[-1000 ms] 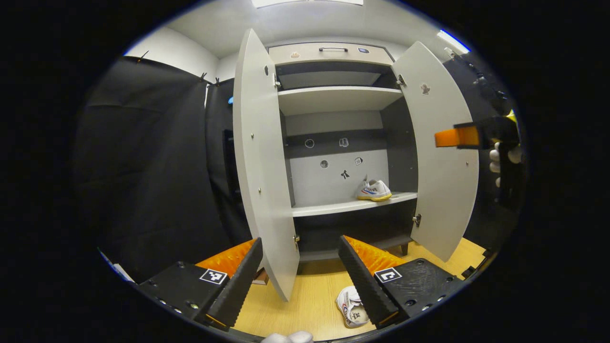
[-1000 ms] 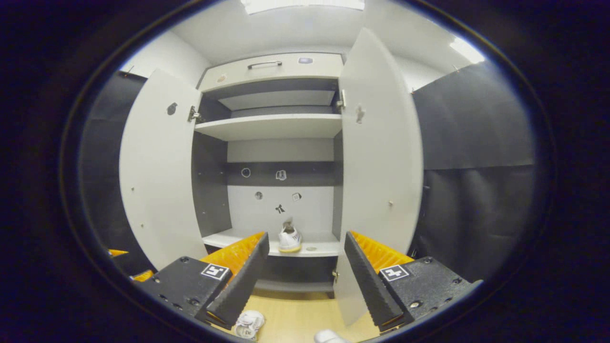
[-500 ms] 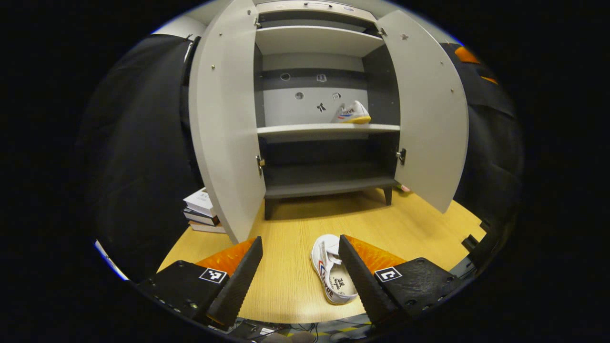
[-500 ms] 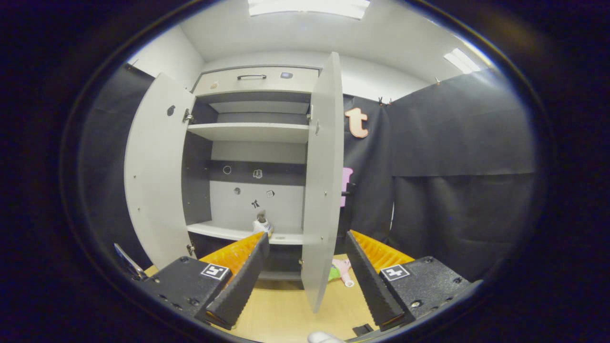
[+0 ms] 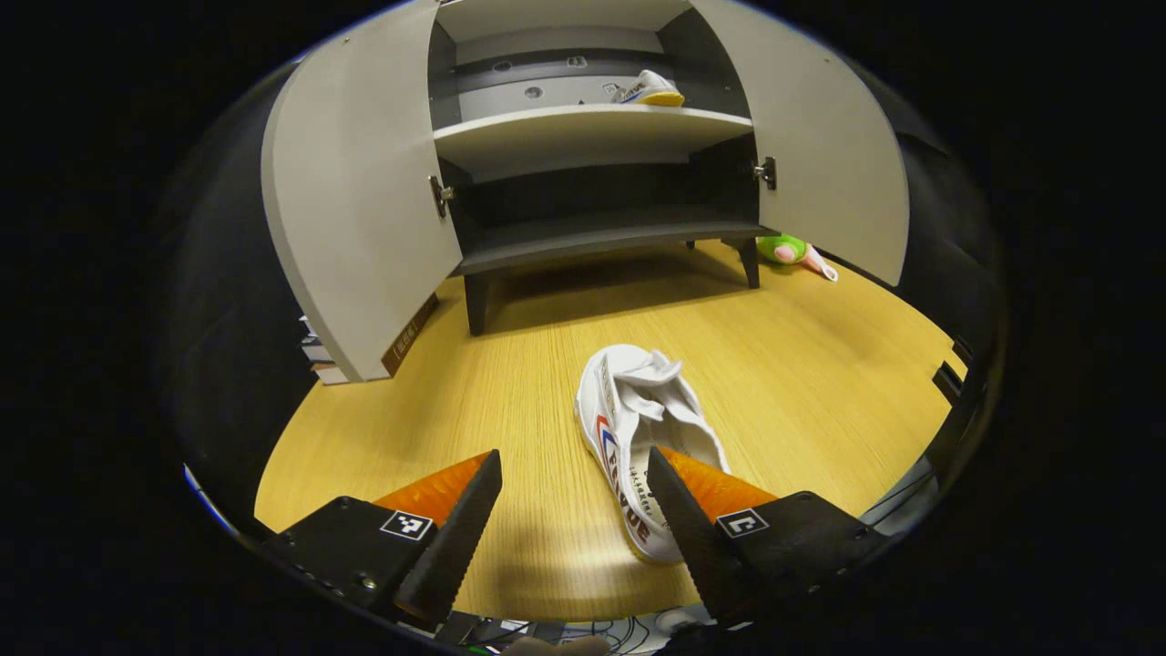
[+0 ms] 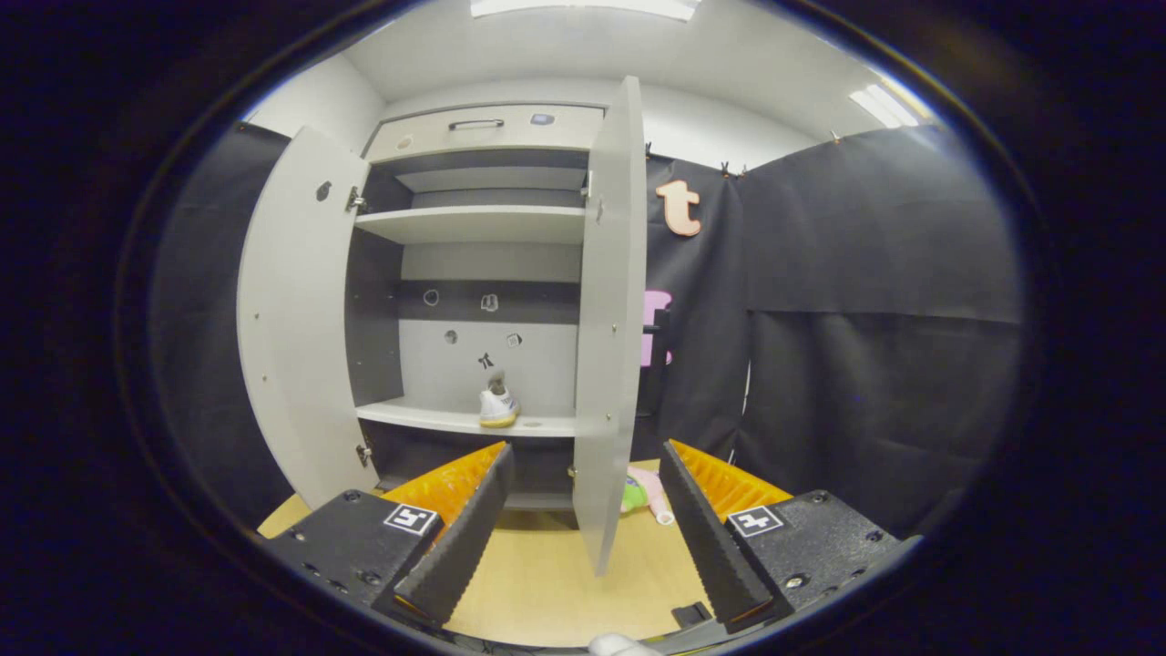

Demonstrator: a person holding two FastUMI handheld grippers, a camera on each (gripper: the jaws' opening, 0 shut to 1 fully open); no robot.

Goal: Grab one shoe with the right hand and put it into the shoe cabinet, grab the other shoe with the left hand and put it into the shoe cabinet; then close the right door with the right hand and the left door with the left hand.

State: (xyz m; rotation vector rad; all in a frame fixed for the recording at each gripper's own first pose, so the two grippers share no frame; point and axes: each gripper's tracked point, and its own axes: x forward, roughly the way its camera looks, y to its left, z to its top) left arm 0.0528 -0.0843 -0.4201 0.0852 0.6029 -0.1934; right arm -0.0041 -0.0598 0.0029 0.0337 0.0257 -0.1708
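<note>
Left tool (image 5: 574, 510) released, fingers spread low in the frame above the wooden counter (image 5: 802, 364); the white shoe (image 5: 642, 437) lies on its side just ahead, its heel end behind the right-hand finger. Right tool (image 6: 588, 510) also released, empty, facing the shoe cabinet (image 6: 474, 273). Both doors open. Second shoe (image 6: 498, 407) sits on the middle shelf (image 6: 437, 417).

A second ago the left tool looked up into the cabinet; it has since dipped toward the counter shoe. The right tool has swung sideways, so the right door (image 6: 608, 319) is now edge-on.

Green-and-pink soft toy (image 5: 791, 251) by the cabinet leg, partly hidden. Stacked books (image 5: 314, 355) at lower left, cut off by the left door (image 5: 355, 200).
</note>
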